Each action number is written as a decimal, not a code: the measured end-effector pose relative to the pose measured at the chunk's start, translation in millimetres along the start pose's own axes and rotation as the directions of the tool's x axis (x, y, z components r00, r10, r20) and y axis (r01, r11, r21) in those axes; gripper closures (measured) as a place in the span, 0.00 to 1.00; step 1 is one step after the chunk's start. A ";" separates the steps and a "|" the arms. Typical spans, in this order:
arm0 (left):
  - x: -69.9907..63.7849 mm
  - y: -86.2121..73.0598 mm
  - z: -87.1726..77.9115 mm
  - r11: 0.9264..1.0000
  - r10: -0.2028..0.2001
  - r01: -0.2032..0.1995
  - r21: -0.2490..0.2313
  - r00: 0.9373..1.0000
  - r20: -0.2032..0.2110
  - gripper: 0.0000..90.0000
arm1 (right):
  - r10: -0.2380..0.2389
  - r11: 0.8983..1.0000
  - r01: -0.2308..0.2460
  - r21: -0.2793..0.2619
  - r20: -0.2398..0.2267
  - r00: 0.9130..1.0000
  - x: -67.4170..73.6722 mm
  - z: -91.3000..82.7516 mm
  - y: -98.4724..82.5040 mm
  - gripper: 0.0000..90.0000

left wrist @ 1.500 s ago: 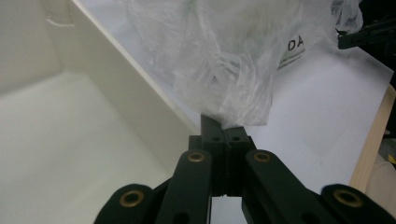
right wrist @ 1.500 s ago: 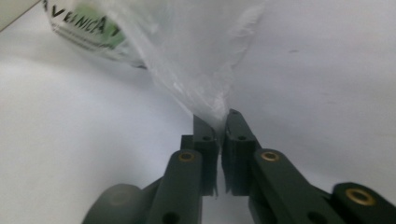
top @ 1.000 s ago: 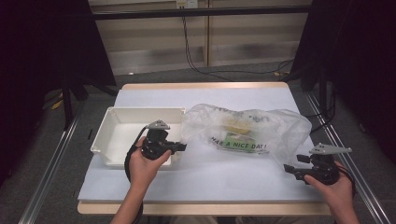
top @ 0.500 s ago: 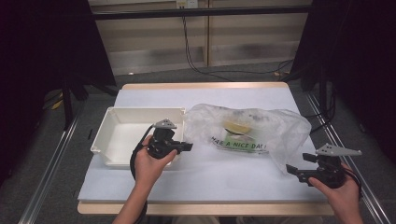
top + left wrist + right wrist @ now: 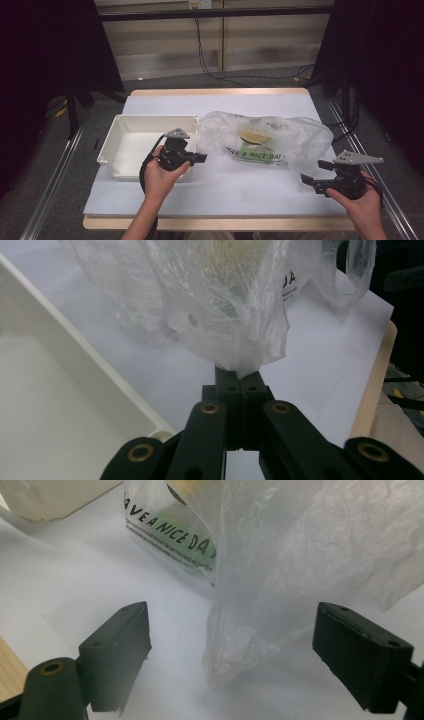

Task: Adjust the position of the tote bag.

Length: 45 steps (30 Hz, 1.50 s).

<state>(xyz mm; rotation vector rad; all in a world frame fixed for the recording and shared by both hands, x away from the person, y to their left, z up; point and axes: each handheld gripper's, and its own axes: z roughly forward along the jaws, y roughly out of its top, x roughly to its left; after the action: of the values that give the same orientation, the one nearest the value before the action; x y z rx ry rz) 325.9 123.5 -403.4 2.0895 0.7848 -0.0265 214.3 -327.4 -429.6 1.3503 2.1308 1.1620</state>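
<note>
The crinkled clear plastic bag (image 5: pixel 265 137) with green and black lettering is lying across the middle of the white-covered worktop (image 5: pixel 220 185), just right of the empty white rectangular plastic tray (image 5: pixel 145 142). The left tool (image 5: pixel 239 376) is pinching the bag's near left corner between jaws that are pressing tightly together on the film. The right tool (image 5: pixel 230 645), over the worktop's near right corner, is standing wide, its jaws having just been opening; a bag corner is hanging loose between them, touching neither pad (image 5: pixel 120 642). A yellowish item inside the bag (image 5: pixel 252 136) is showing blurred through the plastic.
</note>
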 end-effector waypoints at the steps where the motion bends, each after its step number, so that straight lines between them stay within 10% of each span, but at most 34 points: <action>1: 0.0 0.0 0.0 1.000 0.000 0.000 -0.001 1.000 -0.001 1.00 | 0.001 1.000 -0.001 -0.001 0.001 1.000 0.8 0.5 0.8 0.17; 45: -4.6 -0.1 3.2 1.000 0.000 0.000 0.011 1.000 0.018 1.00 | -0.036 0.999 0.035 -0.037 -0.036 0.999 24.8 -1.4 26.6 0.23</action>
<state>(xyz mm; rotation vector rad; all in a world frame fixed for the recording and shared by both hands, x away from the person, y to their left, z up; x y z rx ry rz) 323.0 118.8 -404.1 2.0975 0.7753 -0.0494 216.8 -300.9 -404.6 1.2794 2.1398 1.2147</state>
